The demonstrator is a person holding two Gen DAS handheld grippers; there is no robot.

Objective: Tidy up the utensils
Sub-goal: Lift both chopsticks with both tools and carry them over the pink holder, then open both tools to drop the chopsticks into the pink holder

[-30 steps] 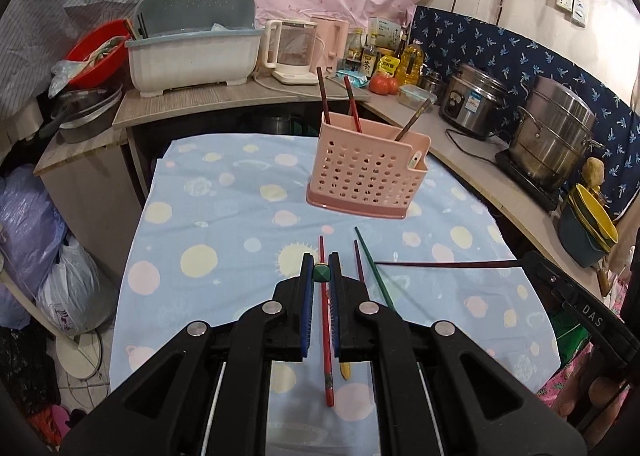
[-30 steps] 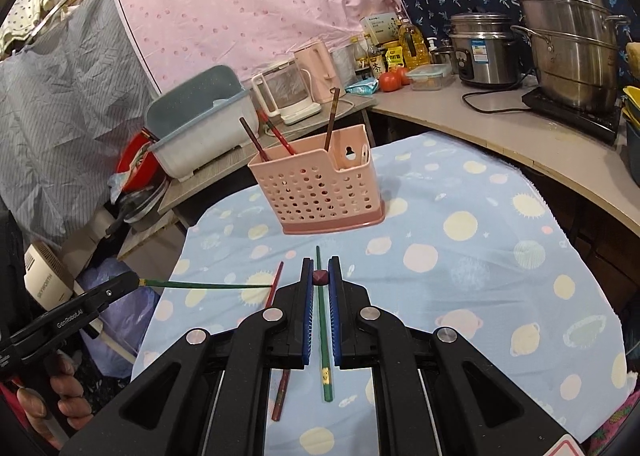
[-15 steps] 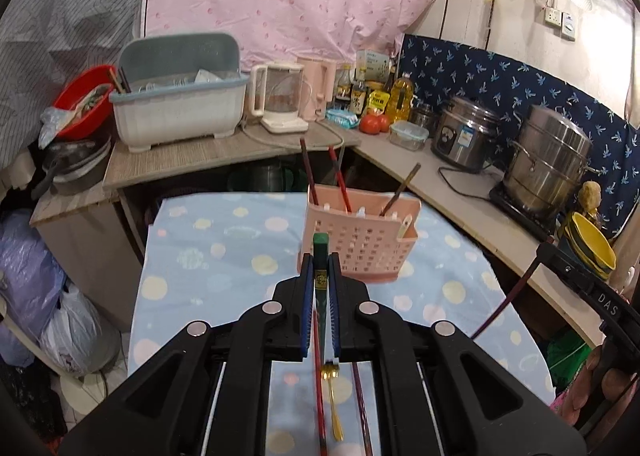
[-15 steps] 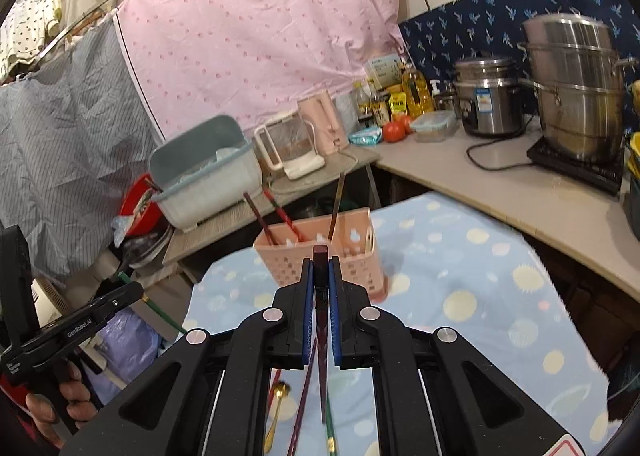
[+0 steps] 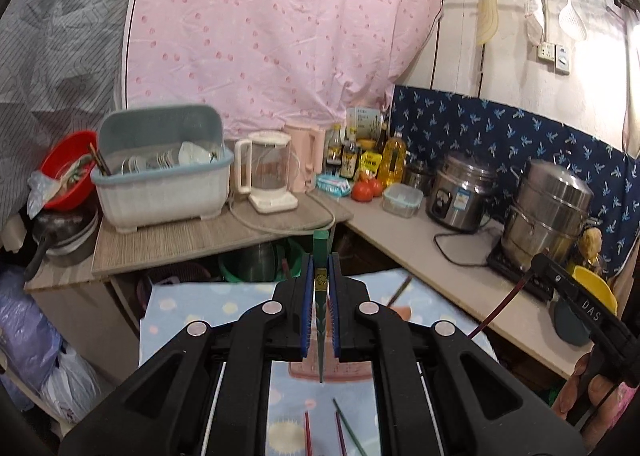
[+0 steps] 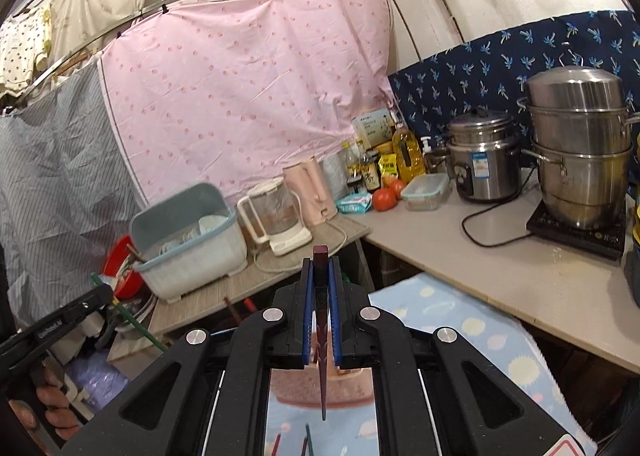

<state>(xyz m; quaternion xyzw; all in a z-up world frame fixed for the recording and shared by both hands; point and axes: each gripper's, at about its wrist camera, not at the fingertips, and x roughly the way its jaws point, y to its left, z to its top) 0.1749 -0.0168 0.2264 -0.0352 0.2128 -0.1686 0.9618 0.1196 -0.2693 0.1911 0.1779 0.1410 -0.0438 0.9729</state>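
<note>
Left wrist view: the left gripper (image 5: 320, 310) is clamped on a green chopstick (image 5: 321, 252), with the blue pads (image 5: 307, 312) pressing its flat sides near the thick square end. That end pokes out above the jaws and the thin tip hangs down below them. Right wrist view: the right gripper (image 6: 321, 310) is likewise closed on a dark red chopstick (image 6: 320, 256), held the same way, thick end up and point down. Each jaw gap is only as wide as the stick inside it.

Both sticks look light, stiff and slick with lacquer, so they probably need little force but could pivot or slide in the pads if knocked. The squared upper part seems the best place to hold, since the flat faces sit flush against the pads; the tapered tip would likely roll.

Below each gripper, seen through the frame, sits the pink basket (image 5: 332, 370), standing on the spotted cloth (image 5: 192, 312). The hanging tips appear to be over or just in front of it, though the gripper frames hide its rim and I cannot tell whether either tip is inside. A brown stick (image 5: 400, 290) leans out of the basket on its far side.

More chopsticks (image 5: 338, 426) lie loose on the cloth nearer the camera, apart from the basket, so some sorting seems left to do.
</note>
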